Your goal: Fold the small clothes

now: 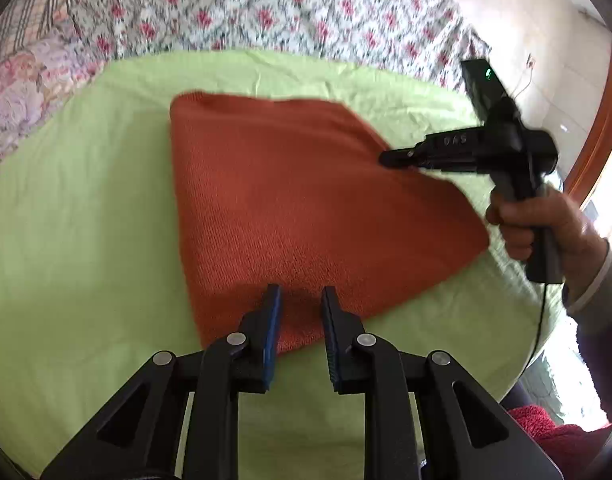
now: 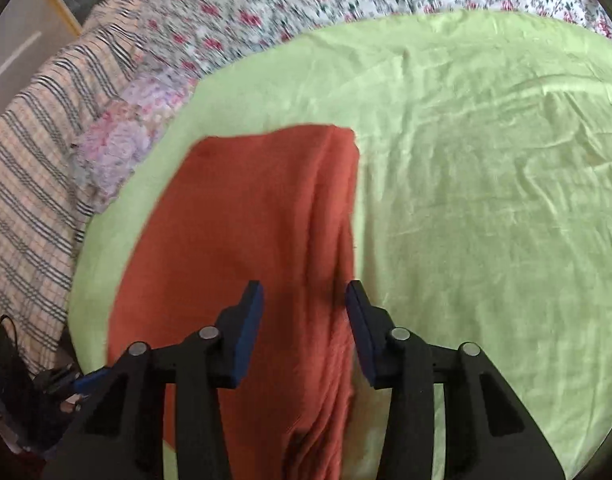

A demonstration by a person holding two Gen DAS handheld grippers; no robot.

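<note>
Your left gripper (image 1: 300, 304) is hovering with fingers narrowly parted, the orange cloth (image 1: 298, 200) lying just ahead between them; your right gripper (image 2: 304, 300) is spreading wide over its rumpled edge — closing there risks pinching several layers.

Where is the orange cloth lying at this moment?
The orange cloth lies flat on the green sheet, near the middle of the left wrist view, just ahead of the left gripper, below the flowered bedspread.
</note>
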